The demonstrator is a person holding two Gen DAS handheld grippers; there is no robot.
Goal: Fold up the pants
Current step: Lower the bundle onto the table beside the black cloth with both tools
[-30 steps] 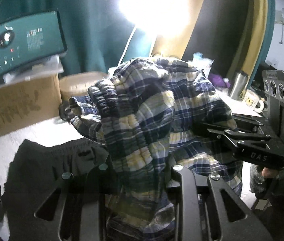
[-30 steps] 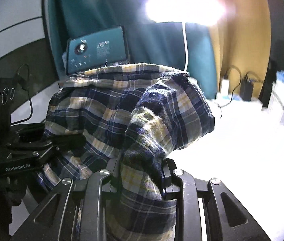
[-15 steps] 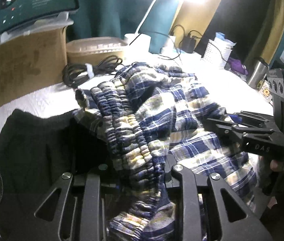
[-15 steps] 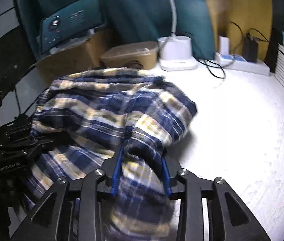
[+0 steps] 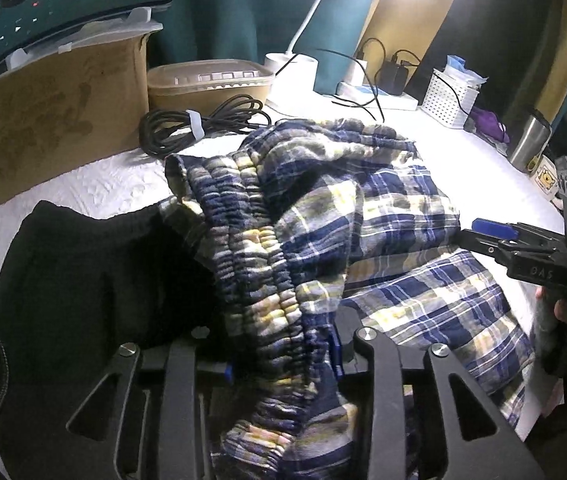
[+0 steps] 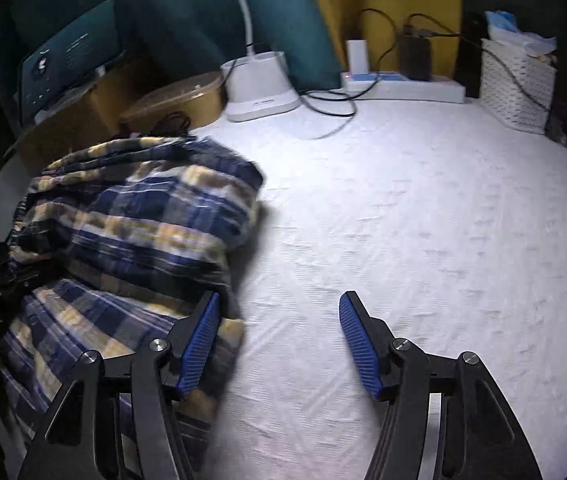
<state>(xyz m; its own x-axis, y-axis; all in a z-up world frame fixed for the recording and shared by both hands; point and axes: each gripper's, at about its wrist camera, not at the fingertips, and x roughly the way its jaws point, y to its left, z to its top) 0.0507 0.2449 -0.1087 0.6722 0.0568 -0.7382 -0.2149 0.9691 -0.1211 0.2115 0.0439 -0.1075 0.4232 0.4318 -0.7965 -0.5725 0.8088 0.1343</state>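
Observation:
The blue, white and yellow plaid pants (image 5: 347,216) lie bunched on the white table cover, folded over themselves. My left gripper (image 5: 283,364) is shut on the pants' gathered elastic waistband, low over the table. My right gripper (image 6: 279,340) is open and empty; its blue-padded left finger (image 6: 199,344) rests at the right edge of the pants (image 6: 135,232). In the left wrist view the right gripper (image 5: 495,236) shows at the right, beside the pants.
A black garment (image 5: 95,280) lies left of the pants. Behind stand a cardboard box (image 5: 51,116), a coiled black cable (image 5: 199,124), a lidded tub (image 5: 211,82), a lamp base (image 6: 259,88), a power strip (image 6: 403,84) and a white basket (image 6: 517,80). A steel cup (image 5: 527,144) stands at the right.
Both grippers came down from holding the pants raised to the table. The pants now lie on the surface. My right gripper has opened and let go of the fabric.

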